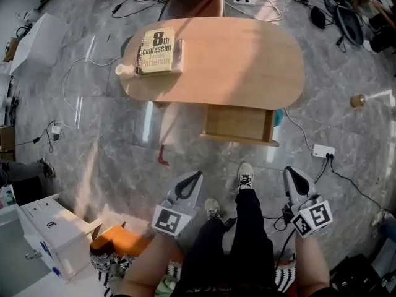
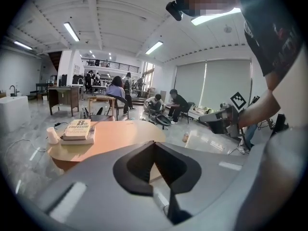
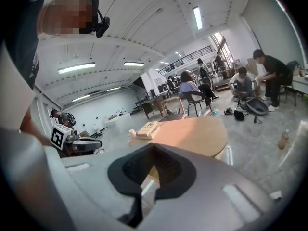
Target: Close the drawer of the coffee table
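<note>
The left gripper (image 1: 189, 185) and right gripper (image 1: 296, 179) are both clenched on nothing, flanking the person's legs. Just ahead and between them the drawer (image 1: 238, 124) juts from the table (image 1: 247, 60) toward the person, its front running left to right, and the right gripper looks slightly nearer. Farther on a book (image 1: 156, 52) lies on the wooden top, above a marbled floor (image 1: 93, 141) strewn with cables.

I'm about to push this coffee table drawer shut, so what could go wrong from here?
The drawer stands well out; a push at one corner might skew it or slide the coffee table.
The white cup beside the books stands at the table's edge; a jolt could topple it.
The power strip on the floor to your right could trip you.
</note>
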`<state>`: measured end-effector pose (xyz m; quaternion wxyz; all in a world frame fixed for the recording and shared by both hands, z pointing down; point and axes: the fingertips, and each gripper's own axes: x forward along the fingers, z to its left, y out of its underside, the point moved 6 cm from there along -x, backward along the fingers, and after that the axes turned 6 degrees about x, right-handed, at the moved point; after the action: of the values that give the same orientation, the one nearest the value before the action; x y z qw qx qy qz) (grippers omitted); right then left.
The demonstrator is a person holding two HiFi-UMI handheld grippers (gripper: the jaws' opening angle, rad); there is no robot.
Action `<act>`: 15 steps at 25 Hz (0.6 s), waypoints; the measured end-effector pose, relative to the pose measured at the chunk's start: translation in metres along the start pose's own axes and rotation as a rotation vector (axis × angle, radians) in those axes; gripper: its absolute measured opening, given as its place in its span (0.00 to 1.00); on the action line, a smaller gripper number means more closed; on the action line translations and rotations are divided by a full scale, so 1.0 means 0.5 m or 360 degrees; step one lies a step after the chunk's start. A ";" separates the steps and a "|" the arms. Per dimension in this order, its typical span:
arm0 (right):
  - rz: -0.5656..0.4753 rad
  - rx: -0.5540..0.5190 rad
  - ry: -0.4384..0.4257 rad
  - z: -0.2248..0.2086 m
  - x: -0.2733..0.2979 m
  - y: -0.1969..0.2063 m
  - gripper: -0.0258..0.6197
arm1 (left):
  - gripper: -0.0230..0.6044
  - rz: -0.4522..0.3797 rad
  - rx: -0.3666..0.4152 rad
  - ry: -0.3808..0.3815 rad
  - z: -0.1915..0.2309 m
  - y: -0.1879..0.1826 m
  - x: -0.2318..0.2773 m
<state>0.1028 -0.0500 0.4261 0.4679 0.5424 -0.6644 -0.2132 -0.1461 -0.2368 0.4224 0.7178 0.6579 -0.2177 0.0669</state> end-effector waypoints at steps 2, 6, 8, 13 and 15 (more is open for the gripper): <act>-0.0003 -0.0001 0.0029 -0.018 0.009 0.042 0.04 | 0.04 0.0010 -0.0020 -0.0008 0.009 0.061 0.010; -0.0011 -0.0010 0.0089 -0.069 0.034 0.125 0.04 | 0.04 0.0060 -0.0047 -0.0012 0.032 0.180 0.051; -0.0020 -0.0013 0.0127 -0.099 0.051 0.164 0.04 | 0.04 0.0064 -0.0069 -0.0023 0.045 0.241 0.075; 0.0006 -0.0076 0.0223 -0.176 0.092 0.266 0.04 | 0.04 0.0083 -0.0062 -0.0032 0.084 0.368 0.145; 0.0020 -0.0102 0.0245 -0.208 0.112 0.312 0.04 | 0.04 0.0068 -0.0065 -0.0046 0.105 0.420 0.170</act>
<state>0.1118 -0.0282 0.6202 0.5361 0.5377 -0.6226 -0.1892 -0.1619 -0.2777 0.6506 0.7263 0.6393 -0.2433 0.0685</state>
